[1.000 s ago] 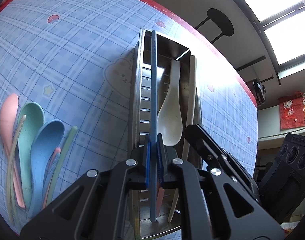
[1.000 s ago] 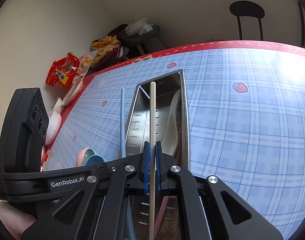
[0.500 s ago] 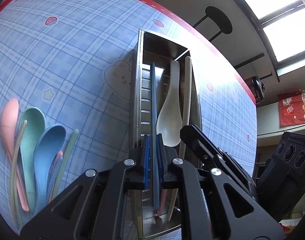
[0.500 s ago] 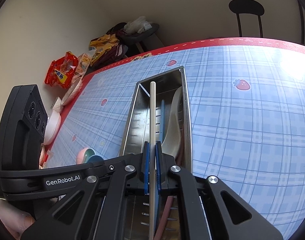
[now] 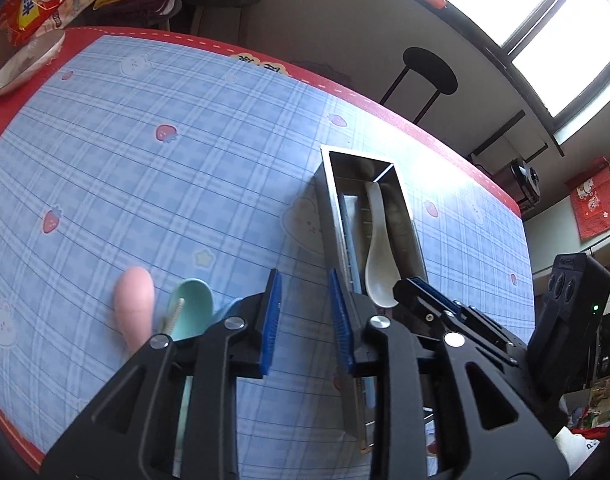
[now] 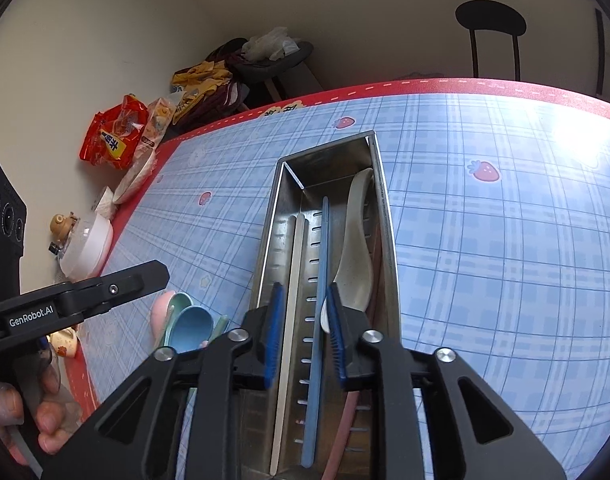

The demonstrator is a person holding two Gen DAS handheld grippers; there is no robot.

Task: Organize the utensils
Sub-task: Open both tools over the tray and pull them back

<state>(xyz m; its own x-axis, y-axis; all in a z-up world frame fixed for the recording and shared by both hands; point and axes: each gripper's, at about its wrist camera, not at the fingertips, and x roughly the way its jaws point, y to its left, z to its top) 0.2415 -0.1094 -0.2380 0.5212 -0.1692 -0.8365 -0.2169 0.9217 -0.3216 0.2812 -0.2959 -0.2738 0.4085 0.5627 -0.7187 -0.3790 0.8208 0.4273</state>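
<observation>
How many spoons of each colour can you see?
White spoon: 1
Pink spoon: 1
Green spoon: 1
Blue spoon: 1
Total: 4

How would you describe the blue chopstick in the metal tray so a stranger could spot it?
Find the long steel tray on the blue plaid tablecloth. The blue chopstick lies lengthwise along its slotted floor, between a cream chopstick and a white spoon; it is the only blue piece inside.
</observation>
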